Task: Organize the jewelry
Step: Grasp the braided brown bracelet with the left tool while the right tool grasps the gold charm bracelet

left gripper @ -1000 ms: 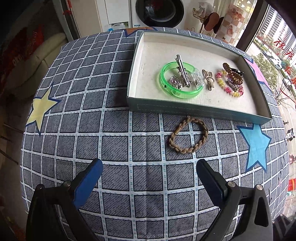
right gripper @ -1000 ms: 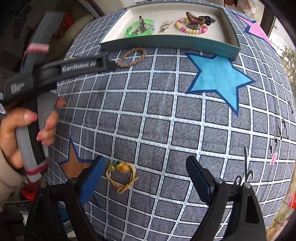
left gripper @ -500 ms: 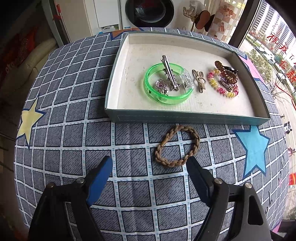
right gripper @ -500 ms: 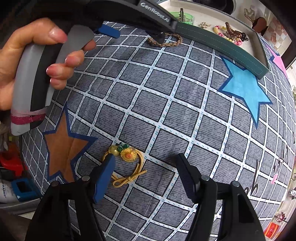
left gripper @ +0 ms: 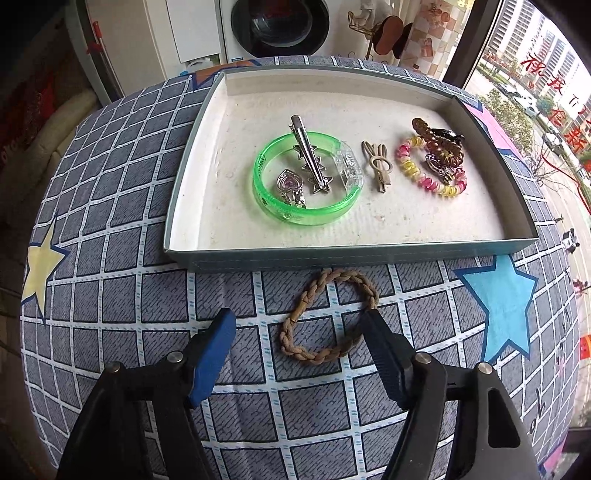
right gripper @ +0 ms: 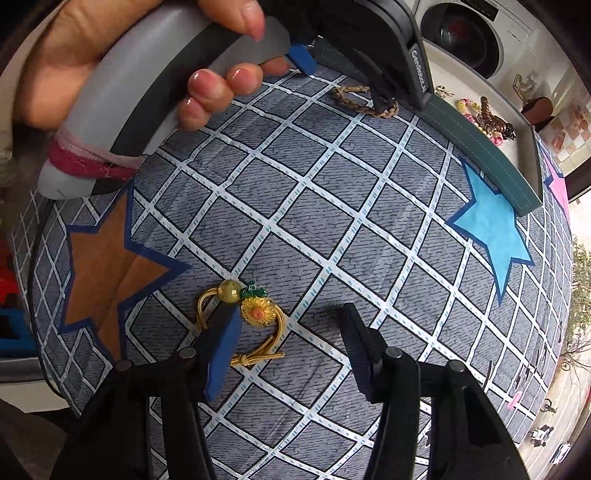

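Note:
A brown braided hair tie (left gripper: 328, 317) lies flat on the checked cloth just in front of the tray (left gripper: 351, 254). My left gripper (left gripper: 298, 315) points down over it, its jaws closing with the tie between them; the right finger is at the tie's edge and the blue left pad stands apart. A yellow cord bracelet with a sunflower and a bead (right gripper: 258, 314) lies near the orange star. My right gripper (right gripper: 288, 309) is over it with its jaws closing. The blue left finger covers part of the cord; the right finger is clear of it.
The tray holds a green bangle (left gripper: 280, 206), a silver clip (left gripper: 308, 151), a beige bow clip (left gripper: 378, 166), a pink-yellow spiral tie (left gripper: 428, 181) and a brown claw clip (left gripper: 439, 147). A person's hand (right gripper: 110, 66) grips the left tool at the upper left. A washing machine (left gripper: 280, 26) stands behind.
Both grippers came down closer to the cloth and their jaws narrowed. The left one now straddles the braided tie. The right one rolled and came over the yellow bracelet.

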Demonstrator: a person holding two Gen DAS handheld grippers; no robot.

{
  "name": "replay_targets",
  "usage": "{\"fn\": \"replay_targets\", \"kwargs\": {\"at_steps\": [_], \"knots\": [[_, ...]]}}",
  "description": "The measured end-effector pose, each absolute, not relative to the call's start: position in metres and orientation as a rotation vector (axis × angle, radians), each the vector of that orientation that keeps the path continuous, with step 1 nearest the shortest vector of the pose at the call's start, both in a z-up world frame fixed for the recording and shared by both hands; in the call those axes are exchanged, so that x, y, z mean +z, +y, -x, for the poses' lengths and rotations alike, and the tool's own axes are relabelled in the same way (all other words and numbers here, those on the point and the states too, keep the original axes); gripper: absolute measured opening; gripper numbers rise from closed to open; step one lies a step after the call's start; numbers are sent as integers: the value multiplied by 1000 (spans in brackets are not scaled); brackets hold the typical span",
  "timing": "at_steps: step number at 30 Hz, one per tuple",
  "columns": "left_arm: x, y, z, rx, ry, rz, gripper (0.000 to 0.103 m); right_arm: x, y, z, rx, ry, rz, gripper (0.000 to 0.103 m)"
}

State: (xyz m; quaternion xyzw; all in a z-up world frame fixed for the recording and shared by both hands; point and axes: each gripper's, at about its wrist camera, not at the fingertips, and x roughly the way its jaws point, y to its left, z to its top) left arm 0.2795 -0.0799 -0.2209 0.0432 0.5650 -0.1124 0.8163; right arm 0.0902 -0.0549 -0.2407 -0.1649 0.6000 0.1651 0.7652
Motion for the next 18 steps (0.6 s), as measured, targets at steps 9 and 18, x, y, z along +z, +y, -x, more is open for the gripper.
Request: {"fn": "replay_targets", "kwargs": {"at_steps": [9,18], "knots": [[-222,-96,-283,-293,1202,-88,16,-239,-45,-91,386,1297,365,21],[-208,-81,-268,-320,1191,-38,16,-231,-92,-110,323,1350,157,21]]}}
